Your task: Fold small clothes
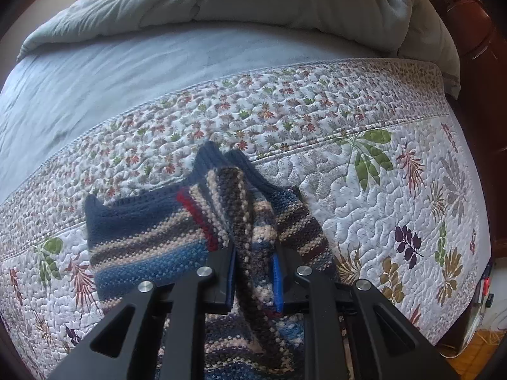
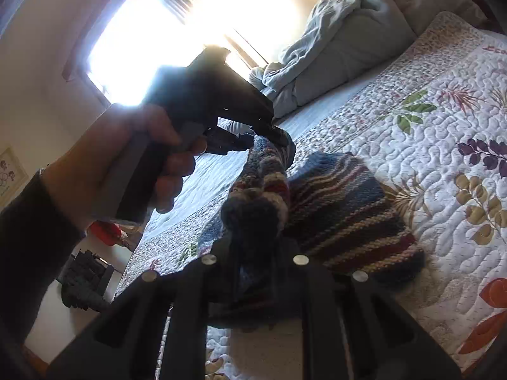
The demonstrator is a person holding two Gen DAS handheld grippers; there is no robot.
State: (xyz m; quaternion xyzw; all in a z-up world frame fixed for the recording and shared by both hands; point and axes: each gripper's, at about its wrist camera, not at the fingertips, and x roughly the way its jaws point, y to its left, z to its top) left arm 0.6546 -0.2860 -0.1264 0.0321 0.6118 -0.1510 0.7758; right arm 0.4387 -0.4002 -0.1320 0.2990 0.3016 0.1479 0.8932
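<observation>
A small striped knitted sweater (image 1: pixel 149 240), blue, tan and brown with a red trim, lies partly on a floral quilt (image 1: pixel 364 196). My left gripper (image 1: pixel 253 272) is shut on a bunched fold of the sweater and lifts it. In the right wrist view my right gripper (image 2: pixel 253 237) is shut on another edge of the same sweater (image 2: pixel 342 199), raised off the quilt (image 2: pixel 443 158). The left gripper (image 2: pixel 272 133), held in a hand, pinches the sweater's far end there.
A blue sheet (image 1: pixel 111 72) and a bunched grey-green duvet (image 1: pixel 221 3) lie beyond the quilt. A wooden bed frame (image 1: pixel 475 47) runs along the right. A bright window (image 2: pixel 152 41) is behind. A red object (image 2: pixel 104 231) and dark items sit on the floor left.
</observation>
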